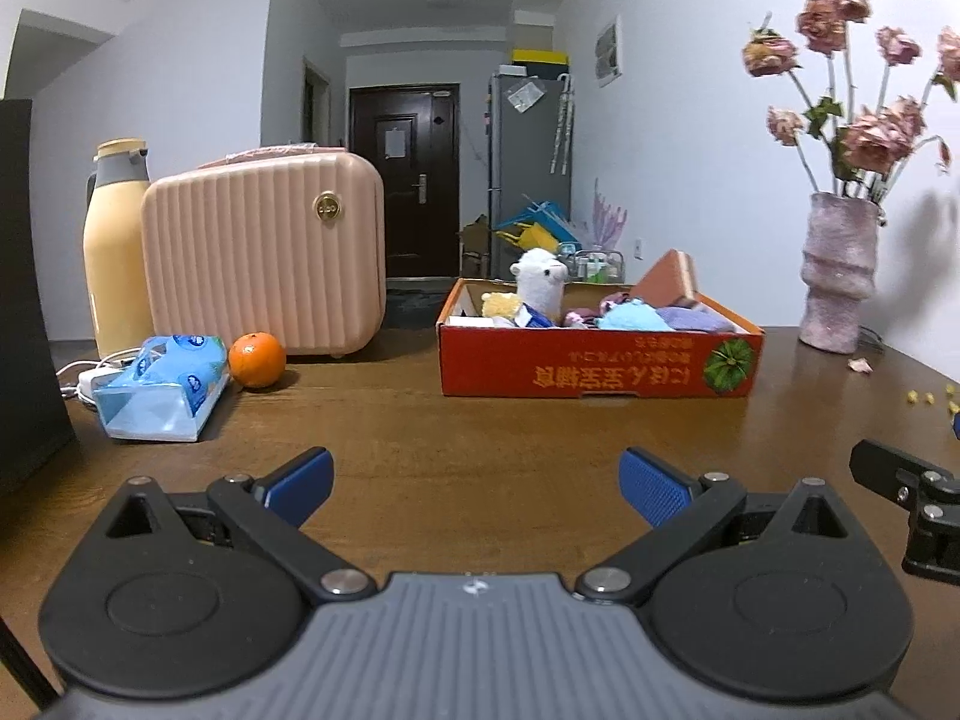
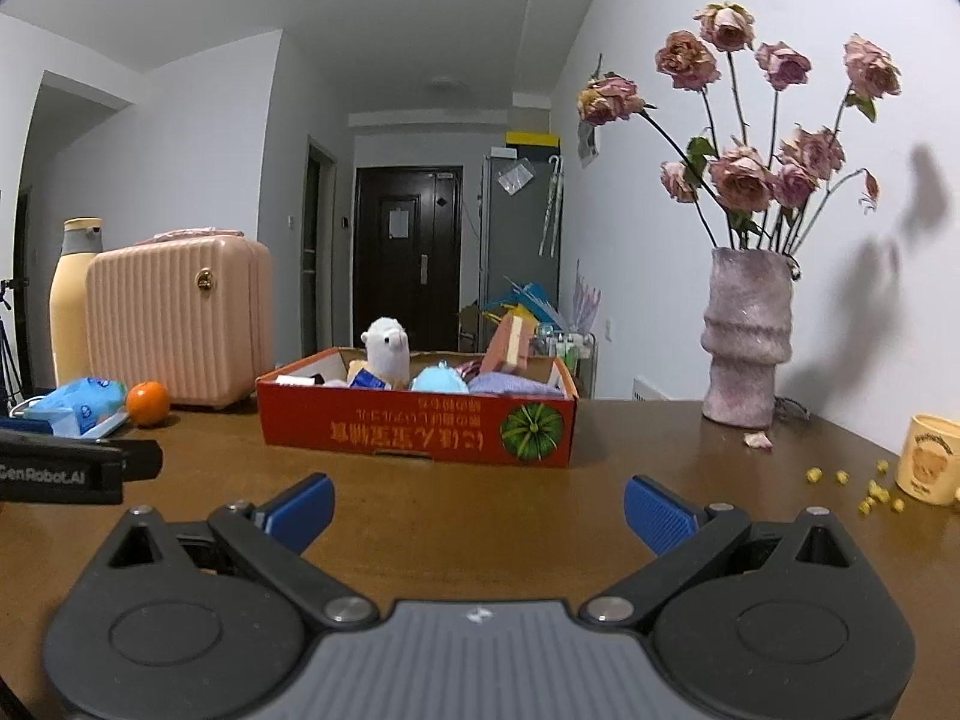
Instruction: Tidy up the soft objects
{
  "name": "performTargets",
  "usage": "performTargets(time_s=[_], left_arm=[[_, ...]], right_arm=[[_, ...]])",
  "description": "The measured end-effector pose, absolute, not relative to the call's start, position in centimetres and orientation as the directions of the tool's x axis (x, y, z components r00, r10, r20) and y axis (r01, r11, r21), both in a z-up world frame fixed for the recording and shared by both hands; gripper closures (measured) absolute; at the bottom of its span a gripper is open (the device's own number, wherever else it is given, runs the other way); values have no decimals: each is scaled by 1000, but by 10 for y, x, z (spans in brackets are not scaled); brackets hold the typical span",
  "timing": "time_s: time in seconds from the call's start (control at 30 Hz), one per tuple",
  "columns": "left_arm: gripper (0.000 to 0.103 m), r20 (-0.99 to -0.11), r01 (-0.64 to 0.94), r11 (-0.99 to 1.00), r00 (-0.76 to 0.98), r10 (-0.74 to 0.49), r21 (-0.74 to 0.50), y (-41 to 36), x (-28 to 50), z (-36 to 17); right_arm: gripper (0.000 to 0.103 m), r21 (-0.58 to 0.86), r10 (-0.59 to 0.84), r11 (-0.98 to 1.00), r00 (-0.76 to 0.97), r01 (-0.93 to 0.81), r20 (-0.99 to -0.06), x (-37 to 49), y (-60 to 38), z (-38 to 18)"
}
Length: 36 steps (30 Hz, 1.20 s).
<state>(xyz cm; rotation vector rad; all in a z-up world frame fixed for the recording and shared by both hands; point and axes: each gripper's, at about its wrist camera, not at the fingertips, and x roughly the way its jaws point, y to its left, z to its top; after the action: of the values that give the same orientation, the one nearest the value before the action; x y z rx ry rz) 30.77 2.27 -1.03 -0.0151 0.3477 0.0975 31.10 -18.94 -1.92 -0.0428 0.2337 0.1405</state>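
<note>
A red cardboard box (image 1: 600,363) (image 2: 420,429) sits mid-table and holds soft things: a white plush alpaca (image 1: 540,285) (image 2: 389,351) upright, a light blue plush (image 1: 630,318) (image 2: 438,379), a purple cloth (image 1: 696,318) (image 2: 510,385), a yellow plush (image 1: 501,303) and a pink sponge block (image 1: 672,282) (image 2: 509,345) leaning on end. My left gripper (image 1: 477,483) is open over bare table, well short of the box. My right gripper (image 2: 480,513) is open too, nothing between its blue pads (image 2: 657,513). Each gripper's edge shows in the other's view.
A blue tissue pack (image 1: 159,387) (image 2: 78,405), an orange (image 1: 257,360) (image 2: 147,402), a pink case (image 1: 264,252) (image 2: 180,321) and a yellow flask (image 1: 114,252) stand left. A vase of dried roses (image 1: 837,273) (image 2: 747,336), a yellow mug (image 2: 930,459) and scattered crumbs (image 2: 870,486) lie right.
</note>
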Motion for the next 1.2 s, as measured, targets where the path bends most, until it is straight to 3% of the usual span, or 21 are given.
performTargets(time_s=[0.67, 1.2], left_arm=[[0, -275, 27, 997, 961, -7, 69, -10, 159, -10], [0, -223, 54, 996, 974, -36, 73, -15, 130, -4]], right_arm=[[0, -9, 212, 975, 949, -220, -234, 179, -207, -5], [0, -39, 238, 968, 954, -249, -181, 133, -208, 9]])
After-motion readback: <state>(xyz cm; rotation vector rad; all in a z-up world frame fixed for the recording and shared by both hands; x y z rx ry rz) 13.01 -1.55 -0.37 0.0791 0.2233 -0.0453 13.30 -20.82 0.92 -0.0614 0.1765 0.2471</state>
